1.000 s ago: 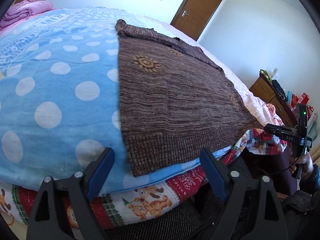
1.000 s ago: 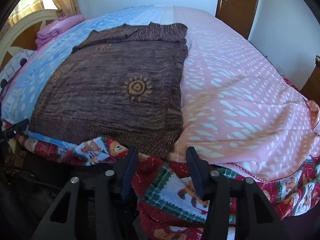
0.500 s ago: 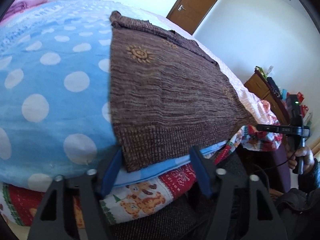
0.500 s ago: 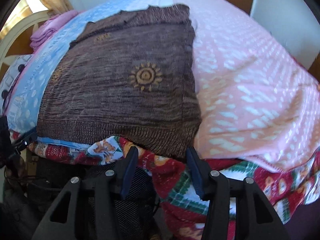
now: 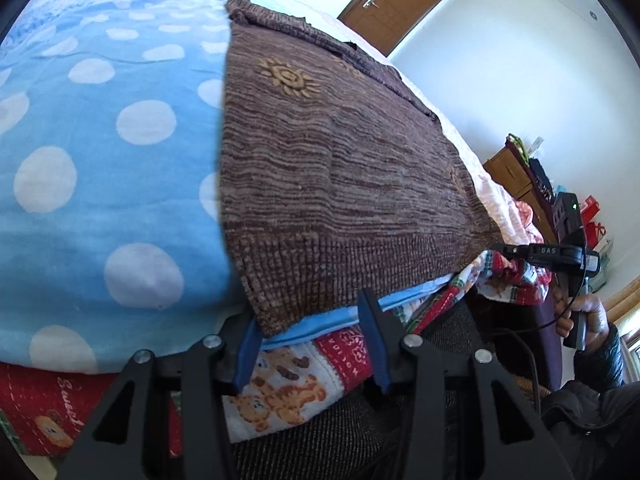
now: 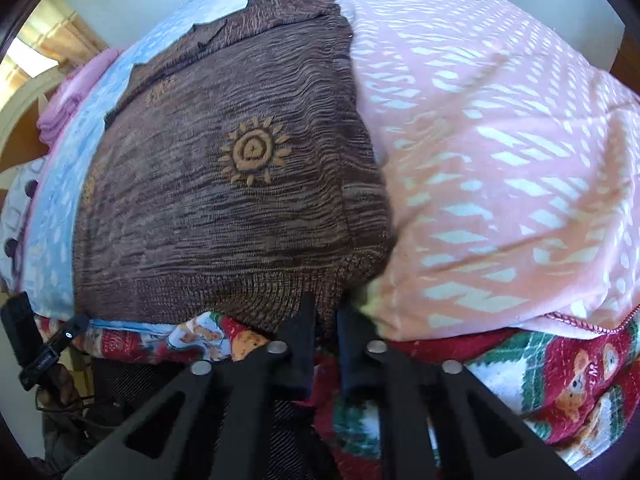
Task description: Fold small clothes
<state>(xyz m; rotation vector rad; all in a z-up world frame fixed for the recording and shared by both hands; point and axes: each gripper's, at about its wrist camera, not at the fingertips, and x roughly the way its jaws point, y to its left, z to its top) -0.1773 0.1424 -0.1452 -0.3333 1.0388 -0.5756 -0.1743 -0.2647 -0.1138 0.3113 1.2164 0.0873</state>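
Note:
A brown knit sweater (image 5: 332, 184) with orange sun motifs lies flat on the bed, its ribbed hem at the near edge; it also shows in the right wrist view (image 6: 224, 200). My left gripper (image 5: 310, 334) is open, its jaws straddling the hem's left corner. My right gripper (image 6: 326, 316) is shut on the hem's right corner (image 6: 332, 296). The right gripper also shows in the left wrist view (image 5: 544, 252) at the far hem corner.
The sweater rests on a blue polka-dot blanket (image 5: 100, 168) and a pink patterned blanket (image 6: 500, 168). A red cartoon quilt (image 6: 560, 368) hangs over the bed edge. A wooden dresser (image 5: 516, 176) stands right, a door (image 5: 396, 4) behind.
Both grippers moved in to the sweater's hem. The left gripper's jaws narrowed around the left corner. The right gripper closed on the right corner.

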